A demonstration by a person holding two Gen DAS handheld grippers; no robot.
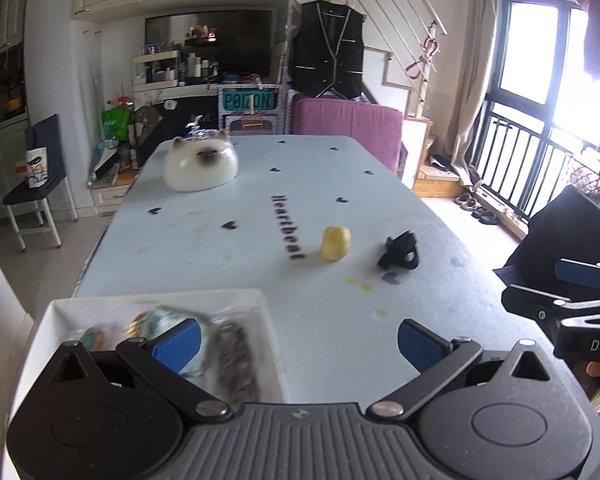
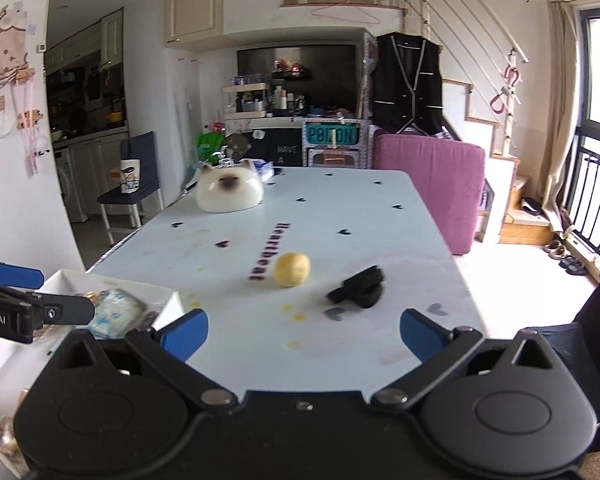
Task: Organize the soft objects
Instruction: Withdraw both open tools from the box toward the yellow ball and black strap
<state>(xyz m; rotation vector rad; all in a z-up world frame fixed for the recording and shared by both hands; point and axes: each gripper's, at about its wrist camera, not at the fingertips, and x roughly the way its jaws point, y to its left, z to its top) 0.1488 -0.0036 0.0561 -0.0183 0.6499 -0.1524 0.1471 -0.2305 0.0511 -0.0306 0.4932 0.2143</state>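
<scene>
Both tools empty: left tool (image 1: pixel 298 344) spread wide at bottom of frame, right tool (image 2: pixel 304 334) likewise. White tray (image 1: pixel 60 308) lower left already holds a blue-white soft item (image 1: pixel 168 320) plus blurred bits. Mid-frame on the worktop (image 1: pixel 204 248), loose: yellow plush ball (image 2: pixel 292 269), black fabric bundle (image 2: pixel 358 290) just right of it. Far end: cat-face dome (image 2: pixel 230 191). I judge we're between picks; next, reach for ball, close gently, carry to tray.

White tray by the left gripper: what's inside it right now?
The white tray holds a blue-and-white soft bundle, a mottled grey-brown piece and small items too blurred to name. The left gripper covers its near part.
</scene>
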